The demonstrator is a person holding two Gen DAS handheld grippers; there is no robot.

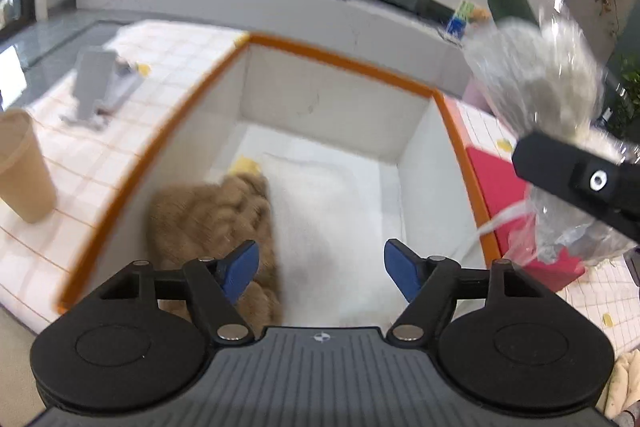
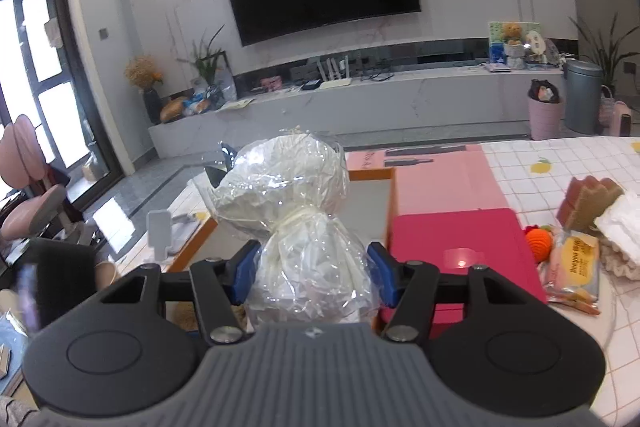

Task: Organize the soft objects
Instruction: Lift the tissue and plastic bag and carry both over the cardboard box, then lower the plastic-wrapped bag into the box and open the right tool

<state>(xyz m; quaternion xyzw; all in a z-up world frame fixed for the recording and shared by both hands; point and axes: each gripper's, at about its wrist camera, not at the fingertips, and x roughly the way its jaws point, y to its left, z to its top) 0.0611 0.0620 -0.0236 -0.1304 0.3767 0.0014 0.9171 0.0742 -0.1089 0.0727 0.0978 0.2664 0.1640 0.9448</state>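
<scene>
Already part of the sorting appears done; in the left wrist view, at the lower centre, the left gripper [image 1: 320,269] is seen with its blue fingers spread and nothing between them, poised over the orange-rimmed box [image 1: 344,61]; inside it, at the lower left, a brown plush item [image 1: 208,219] is lodged beside a white soft item [image 1: 332,195]. At the right edge of that view, a cellophane-wrapped bundle [image 1: 536,83] is carried by the right gripper [image 2: 312,273], whose fingers are pinched on the wrap just below its tie. Farther off, at the right of the right wrist view, a knitted orange ball [image 2: 538,243], a snack packet [image 2: 574,263] and white knitwear [image 2: 622,239] are left on the checked cloth; these are judged to be still outstanding.
</scene>
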